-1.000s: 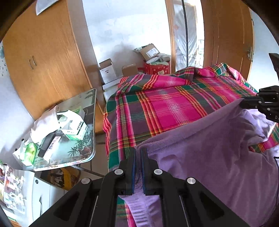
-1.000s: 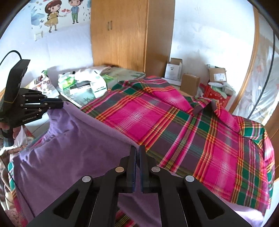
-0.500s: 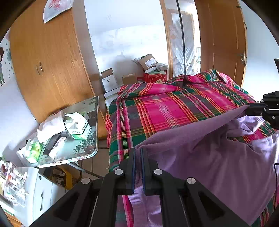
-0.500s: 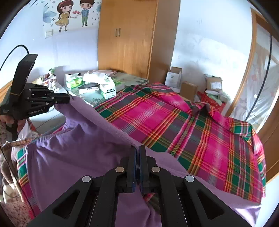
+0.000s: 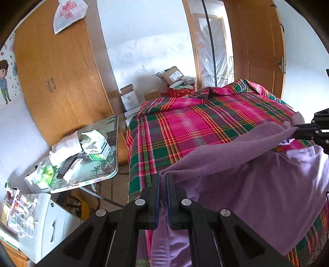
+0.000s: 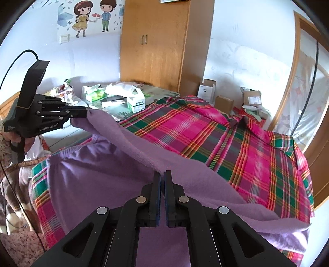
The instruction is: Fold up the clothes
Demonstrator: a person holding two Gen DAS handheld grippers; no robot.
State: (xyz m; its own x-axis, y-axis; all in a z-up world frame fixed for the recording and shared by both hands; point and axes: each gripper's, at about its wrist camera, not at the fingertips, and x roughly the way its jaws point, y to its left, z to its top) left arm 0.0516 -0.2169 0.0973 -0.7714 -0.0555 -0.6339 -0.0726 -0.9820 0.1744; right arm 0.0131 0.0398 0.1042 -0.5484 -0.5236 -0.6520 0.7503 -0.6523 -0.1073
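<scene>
Purple garment hides the bed's near half (plaid).

The purple garment is made of soft, fuzzy, matt cloth. The bed is covered by smooth woven plaid cloth. The wardrobe is of satin-finished wood; the bench is glossy.

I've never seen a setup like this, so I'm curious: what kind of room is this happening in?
Most likely a home bedroom. A bed under a pink and green plaid cover fills the middle, a tall wooden wardrobe stands against the wall, and a cartoon wall sticker of a girl and boy decorates the wall.
</scene>
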